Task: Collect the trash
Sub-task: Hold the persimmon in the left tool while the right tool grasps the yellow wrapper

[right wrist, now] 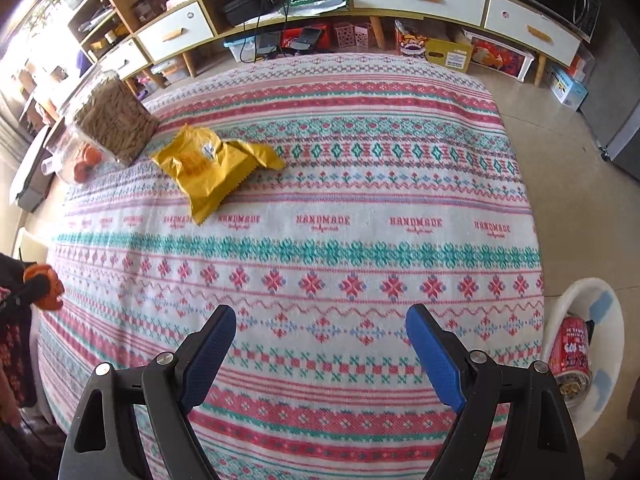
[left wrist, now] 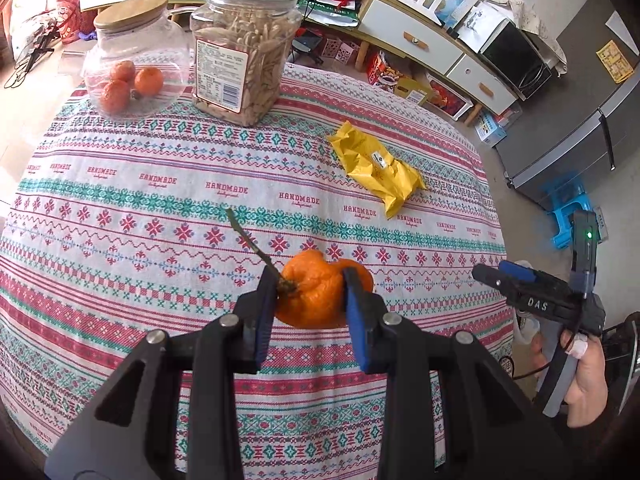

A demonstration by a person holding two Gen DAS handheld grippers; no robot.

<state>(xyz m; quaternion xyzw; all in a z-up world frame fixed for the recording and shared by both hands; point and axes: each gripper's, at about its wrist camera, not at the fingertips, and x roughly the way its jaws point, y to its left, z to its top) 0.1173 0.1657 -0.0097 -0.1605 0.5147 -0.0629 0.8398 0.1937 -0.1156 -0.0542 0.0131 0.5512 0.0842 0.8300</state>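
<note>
Left wrist view shows the left hand-held gripper [left wrist: 308, 300] clamped on an orange peel [left wrist: 320, 292] with its stem, lifted off the worktop [left wrist: 120, 200], probably for carrying to the white bin [right wrist: 600, 300]. Beyond the peel lies the yellow wrapper [left wrist: 376, 168], likely next. The right hand-held gripper [right wrist: 320, 344] hangs wide apart and empty, between peel and bin.

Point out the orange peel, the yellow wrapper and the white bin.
orange peel [left wrist: 316, 300], left wrist view, middle of its wrinkled skin between the pads
yellow wrapper [right wrist: 208, 168], right wrist view, its crumpled centre
white bin [right wrist: 612, 344], right wrist view, inner wall
</note>
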